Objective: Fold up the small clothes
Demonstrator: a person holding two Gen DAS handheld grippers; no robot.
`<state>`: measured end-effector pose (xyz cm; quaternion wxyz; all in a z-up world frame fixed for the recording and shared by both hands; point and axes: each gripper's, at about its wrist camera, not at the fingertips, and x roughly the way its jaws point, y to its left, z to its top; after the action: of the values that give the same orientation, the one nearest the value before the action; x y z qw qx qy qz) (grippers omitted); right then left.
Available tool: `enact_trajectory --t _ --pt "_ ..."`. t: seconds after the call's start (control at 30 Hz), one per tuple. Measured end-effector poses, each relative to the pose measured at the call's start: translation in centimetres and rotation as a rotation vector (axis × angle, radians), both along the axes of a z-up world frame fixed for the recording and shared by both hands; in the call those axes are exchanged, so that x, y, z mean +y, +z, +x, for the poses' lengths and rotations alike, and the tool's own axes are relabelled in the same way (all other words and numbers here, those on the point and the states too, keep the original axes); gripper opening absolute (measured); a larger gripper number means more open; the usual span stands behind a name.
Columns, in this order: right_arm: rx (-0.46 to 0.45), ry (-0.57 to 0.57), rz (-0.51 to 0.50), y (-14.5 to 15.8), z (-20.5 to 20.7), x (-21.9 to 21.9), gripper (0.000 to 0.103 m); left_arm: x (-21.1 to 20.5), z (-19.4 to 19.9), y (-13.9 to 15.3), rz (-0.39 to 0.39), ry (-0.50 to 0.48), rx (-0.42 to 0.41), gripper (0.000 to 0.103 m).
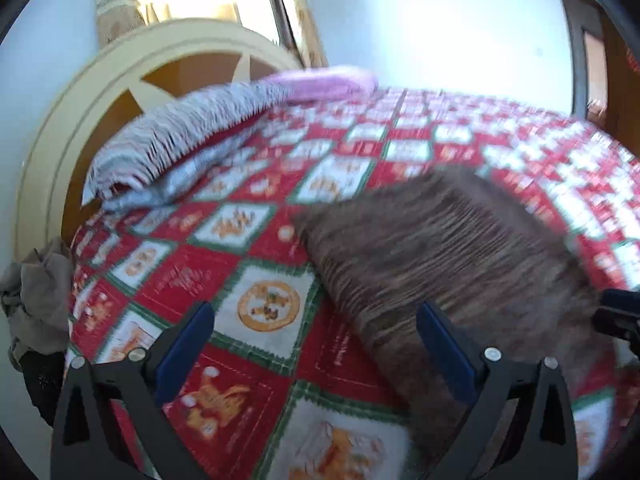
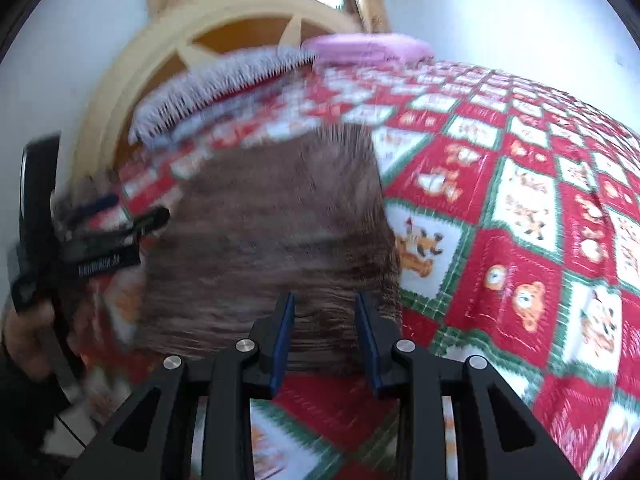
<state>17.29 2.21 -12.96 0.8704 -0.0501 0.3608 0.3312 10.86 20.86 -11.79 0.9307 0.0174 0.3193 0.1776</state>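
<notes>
Brown garment flat on the bed, both tongs empty

Lying on the red, white and green patterned bedspread point(image 1: 256, 248): a brown striped garment point(image 1: 440, 248), spread flat, blurred in both views. Seen from the left wrist, reaching from the middle of the bed toward the lower right, with the right blue pad of the left tongs point(image 1: 316, 344) over its near edge. Left tongs spread wide, nothing between the pads, bedspread showing in the gap. Right tongs point(image 2: 325, 336) partly open, narrower than the left, hanging above the garment's near edge, pads not pressing on any cloth. At the left edge of the right wrist view, the left tongs again with a hand point(image 2: 24, 336) on the handle. Farther back by the cream headboard point(image 1: 132, 76): a grey-and-white striped folded piece point(image 1: 180, 132) and a pink cushion point(image 1: 320, 80). Off the bed's left edge, a bunched grey-brown cloth point(image 1: 36, 296)
</notes>
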Motion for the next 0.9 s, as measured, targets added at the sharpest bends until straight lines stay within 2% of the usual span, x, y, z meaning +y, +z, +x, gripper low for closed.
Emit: enact_trajectory --t 0.07,0.13,0.2,0.33,0.73,0.9 --pt "-0.094 -0.021 -0.019 2.1 -1.9 -0.1 0.040 -0.6 -1.7 2.2 -0.005 -0.026 -0.053 0.103" --pt "-0.146 -0.010 -0.016 3.7 -3.3 0.1 0.042 -1.0 -2.7 3.9 -0.005 -0.041 -0.087 0.103" --pt "-0.174 -0.002 -0.012 4.8 -4.4 0.4 0.046 -1.4 -3.6 5.4 -0.006 -0.058 -0.114 0.103" --pt "-0.237 -0.017 -0.004 6.6 -6.5 0.8 0.046 -1.8 -4.8 6.9 -0.002 -0.077 -0.154 0.103" --pt "-0.277 -0.025 0.014 8.1 -8.4 0.4 0.048 -1.8 -6.0 8.2 -0.019 -0.062 -0.194 0.103" --pt "-0.286 -0.029 0.018 8.1 -8.9 0.1 0.053 -2.0 -6.0 8.2 -0.015 -0.066 -0.194 0.103"
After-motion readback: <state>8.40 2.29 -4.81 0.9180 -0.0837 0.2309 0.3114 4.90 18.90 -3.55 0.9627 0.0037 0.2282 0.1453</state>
